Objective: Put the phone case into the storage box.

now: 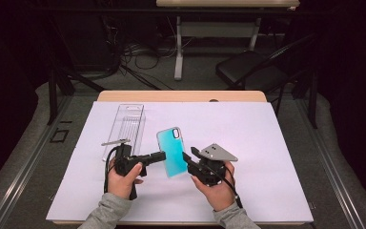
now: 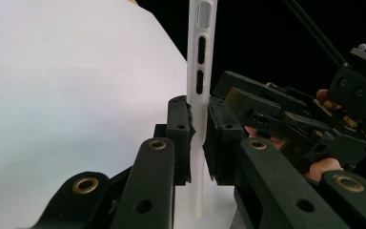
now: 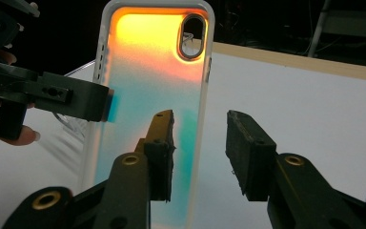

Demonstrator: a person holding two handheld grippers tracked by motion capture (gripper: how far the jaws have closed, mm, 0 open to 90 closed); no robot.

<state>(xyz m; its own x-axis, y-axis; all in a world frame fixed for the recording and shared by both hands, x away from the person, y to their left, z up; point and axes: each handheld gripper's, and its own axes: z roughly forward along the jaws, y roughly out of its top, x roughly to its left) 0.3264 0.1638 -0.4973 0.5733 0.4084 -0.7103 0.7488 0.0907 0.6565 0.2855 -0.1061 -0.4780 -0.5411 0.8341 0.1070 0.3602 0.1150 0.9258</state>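
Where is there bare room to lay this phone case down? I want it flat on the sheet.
The white sheet is bare right of the phone case and in front of both grippers. It is crowded on the left, by the clear plastic package.

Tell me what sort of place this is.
Likely a lab or recording workspace: a table covered in white paper, tangled cables on the floor behind it, a folding chair, and dark surroundings.

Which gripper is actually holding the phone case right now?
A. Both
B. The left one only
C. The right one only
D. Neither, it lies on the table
B: the left gripper is shut on the edge of the phone case, which is held up off the table, while the right gripper is open with its jaws apart just in front of the case.
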